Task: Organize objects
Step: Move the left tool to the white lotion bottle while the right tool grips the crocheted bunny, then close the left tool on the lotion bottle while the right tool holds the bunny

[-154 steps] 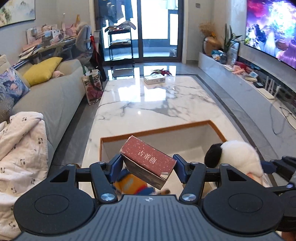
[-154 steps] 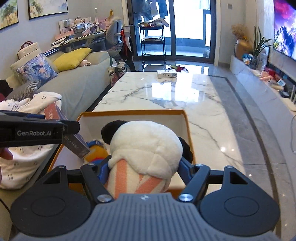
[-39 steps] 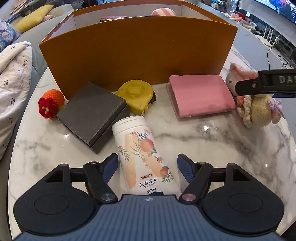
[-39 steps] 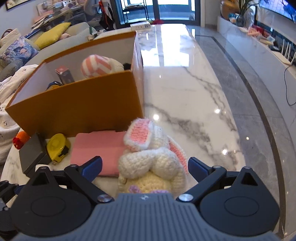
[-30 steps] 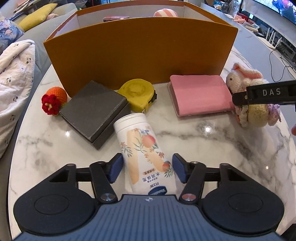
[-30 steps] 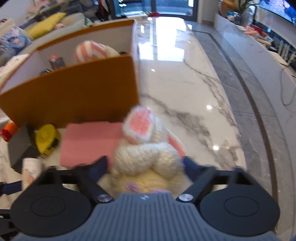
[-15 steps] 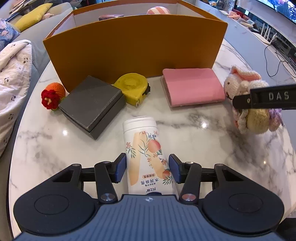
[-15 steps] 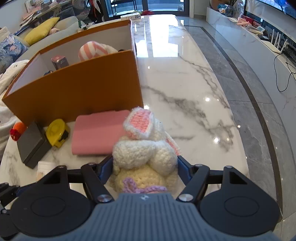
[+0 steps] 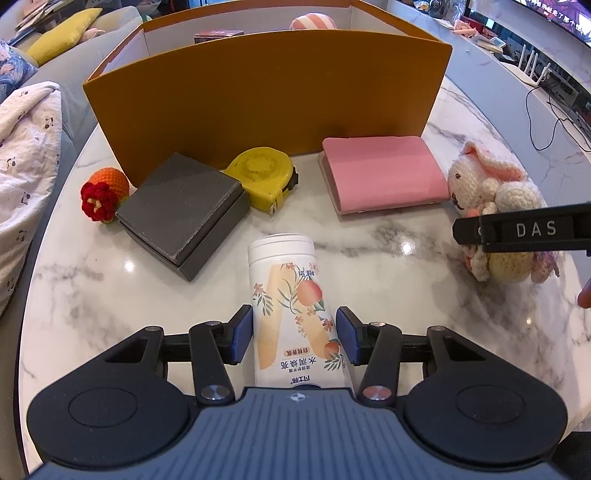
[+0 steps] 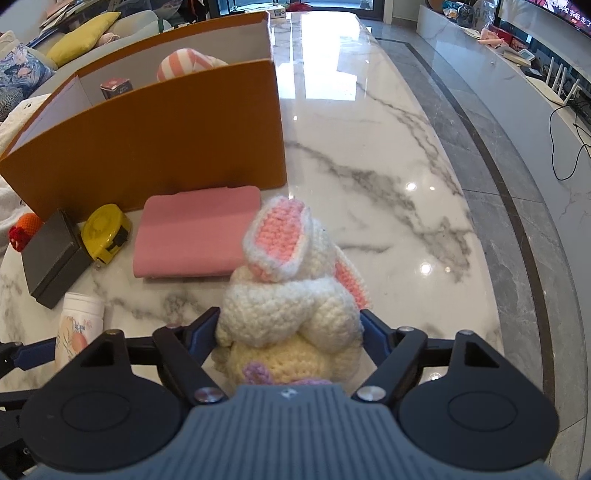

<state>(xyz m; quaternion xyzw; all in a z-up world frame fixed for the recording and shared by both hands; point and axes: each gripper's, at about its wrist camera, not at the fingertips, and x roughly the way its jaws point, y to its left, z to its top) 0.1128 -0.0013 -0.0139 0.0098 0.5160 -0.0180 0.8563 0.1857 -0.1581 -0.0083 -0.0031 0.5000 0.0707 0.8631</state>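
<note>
Marble counter (image 9: 388, 258) with grey veining carries all of it, and an orange cardboard box (image 9: 266, 99) stands at the back with a striped plush and a small red carton just peeking over its wall. Left gripper (image 9: 294, 334) has its blue fingers (image 9: 242, 334) pressed against both sides of a white bottle with a peach print (image 9: 291, 295) — the bottle lies on its side on the counter, cap end pointing toward the box. So that one is clamped.

Over on the other side, the right gripper (image 10: 290, 338) straddles a crocheted bunny (image 10: 291, 295) with pink ears and a yellow bottom. Its jaws are opening at this moment, with the bunny between the fingers (image 10: 373, 338); the wool touches or nearly touches the pads, hard to tell which. The bunny sits on the counter just beside the right edge of a pink folded case (image 9: 384, 173).

Everything else lines up in front of the box: the pink case touching or almost touching the box wall, a yellow tape measure (image 9: 264, 177) beside it, then a dark grey box (image 9: 184, 214) touching the tape measure, and a little orange and red crocheted thing (image 9: 105, 192) at the far left. A sofa with a yellow cushion (image 9: 62, 31) is beyond the counter's left edge.
</note>
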